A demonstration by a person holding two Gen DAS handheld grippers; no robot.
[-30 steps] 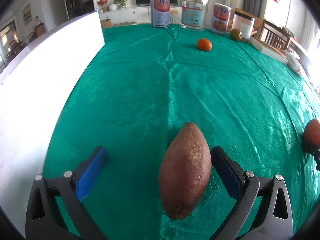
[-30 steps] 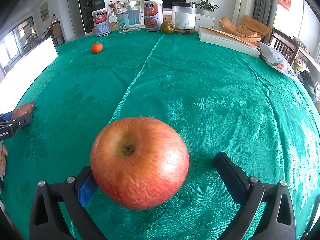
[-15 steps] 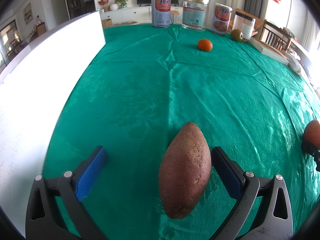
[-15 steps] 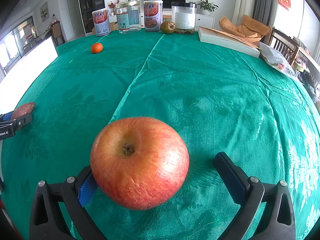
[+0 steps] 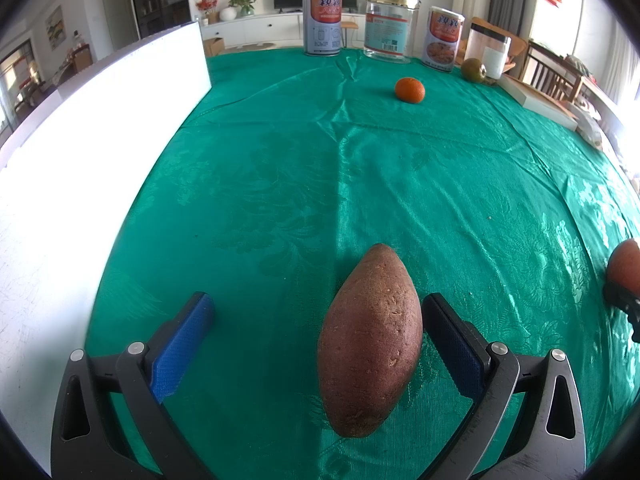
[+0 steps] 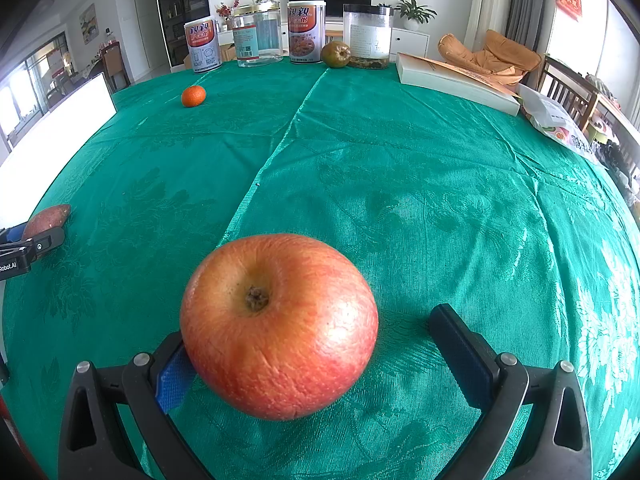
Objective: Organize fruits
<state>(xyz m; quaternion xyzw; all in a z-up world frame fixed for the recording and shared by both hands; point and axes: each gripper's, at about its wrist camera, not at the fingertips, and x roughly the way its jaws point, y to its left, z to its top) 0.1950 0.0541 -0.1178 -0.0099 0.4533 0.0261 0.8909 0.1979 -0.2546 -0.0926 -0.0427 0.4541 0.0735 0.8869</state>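
Two wide-spread sets of jaws flank a rough reddish-brown sweet potato (image 5: 370, 344) and a red-orange apple (image 6: 279, 326).

Both pictures are bright and sharp. Sunlight comes in from the windows on the right. The white board (image 5: 80, 168) glares so much it looks blank. The green cloth (image 6: 400, 200) shines. Edges bend round, and corners go dark.

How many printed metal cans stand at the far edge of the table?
2. One printed can stands left of the clear jar; the other printed can stands right of it, beside the green pear. None seems hidden.
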